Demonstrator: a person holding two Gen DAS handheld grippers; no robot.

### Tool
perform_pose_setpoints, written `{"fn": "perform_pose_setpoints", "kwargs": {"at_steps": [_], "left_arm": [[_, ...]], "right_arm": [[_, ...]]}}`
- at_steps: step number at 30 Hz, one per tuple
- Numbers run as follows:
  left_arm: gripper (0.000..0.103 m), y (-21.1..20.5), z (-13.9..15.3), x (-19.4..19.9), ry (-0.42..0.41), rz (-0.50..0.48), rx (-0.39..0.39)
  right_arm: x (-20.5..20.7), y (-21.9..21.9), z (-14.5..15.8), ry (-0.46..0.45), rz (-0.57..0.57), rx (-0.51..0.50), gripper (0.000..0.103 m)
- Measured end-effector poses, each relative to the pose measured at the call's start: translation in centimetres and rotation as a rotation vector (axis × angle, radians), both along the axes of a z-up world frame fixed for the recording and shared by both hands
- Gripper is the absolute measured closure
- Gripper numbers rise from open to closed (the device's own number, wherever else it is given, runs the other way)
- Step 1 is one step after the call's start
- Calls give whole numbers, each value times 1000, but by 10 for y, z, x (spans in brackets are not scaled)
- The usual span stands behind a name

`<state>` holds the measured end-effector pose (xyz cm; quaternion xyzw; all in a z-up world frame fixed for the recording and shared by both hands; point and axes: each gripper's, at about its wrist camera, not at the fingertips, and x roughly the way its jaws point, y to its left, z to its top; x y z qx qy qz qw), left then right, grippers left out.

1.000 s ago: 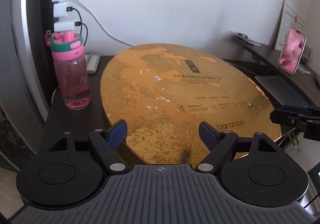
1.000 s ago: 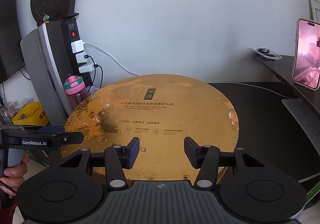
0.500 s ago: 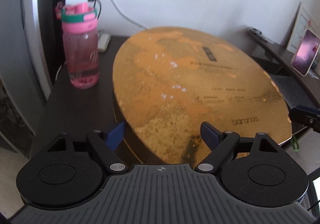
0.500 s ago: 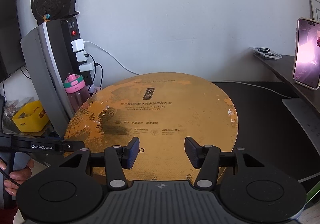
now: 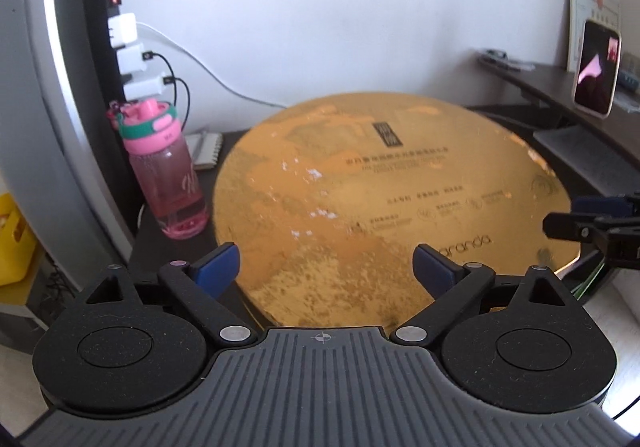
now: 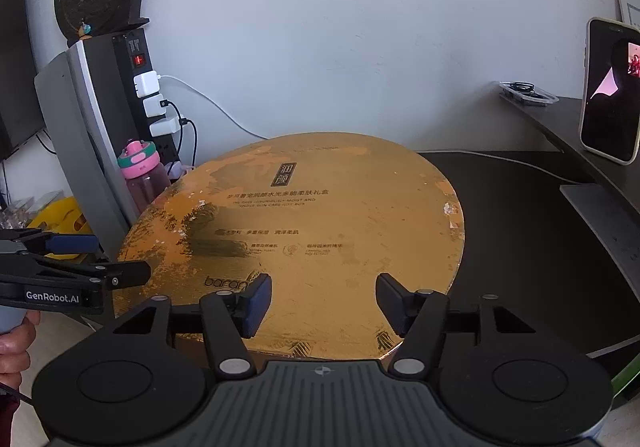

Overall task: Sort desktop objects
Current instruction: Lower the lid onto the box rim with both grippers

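Both claws wider now: left claw (image 5: 326, 267), right claw (image 6: 324, 301), opening over gold box (image 6: 320, 231).

Mottled gold round box (image 5: 392, 207), pink bottle (image 5: 172, 175)

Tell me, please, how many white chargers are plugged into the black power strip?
3, stacked down the upright power strip: top charger with a white cable, middle charger and bottom charger with black cables. The pink bottle may hide lower sockets.

Small print on the gold round box (image 5: 380, 207) blurred in the left wrist view, pink bottle (image 6: 142, 177) half hidden behind it, hand (image 6: 12, 343) cut off by the edge
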<state>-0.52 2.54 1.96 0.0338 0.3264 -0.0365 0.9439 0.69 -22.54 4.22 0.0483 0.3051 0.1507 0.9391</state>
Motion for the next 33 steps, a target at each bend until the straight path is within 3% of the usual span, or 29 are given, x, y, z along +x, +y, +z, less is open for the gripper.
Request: {"fn": "perform_pose_setpoints", "kwargs": {"at_steps": [3, 10, 18, 21, 23, 33], "left_arm": [[5, -6, -3, 2, 24, 6, 19], [4, -18, 0, 1, 23, 16, 67], [3, -27, 0, 1, 39, 13, 104], [3, -28, -2, 3, 49, 13, 109], [3, -27, -4, 3, 56, 9, 98], [3, -18, -18, 5, 123, 22, 78]], "right_arm": [[-1, -5, -1, -2, 4, 17, 41], [-1, -10, -2, -13, 35, 78, 22], [0, -12, -5, -11, 38, 80, 21], [-1, -14, -4, -16, 33, 71, 39], [0, -11, -5, -14, 40, 54, 59], [6, 18, -14, 28, 101, -27, 62]]}}
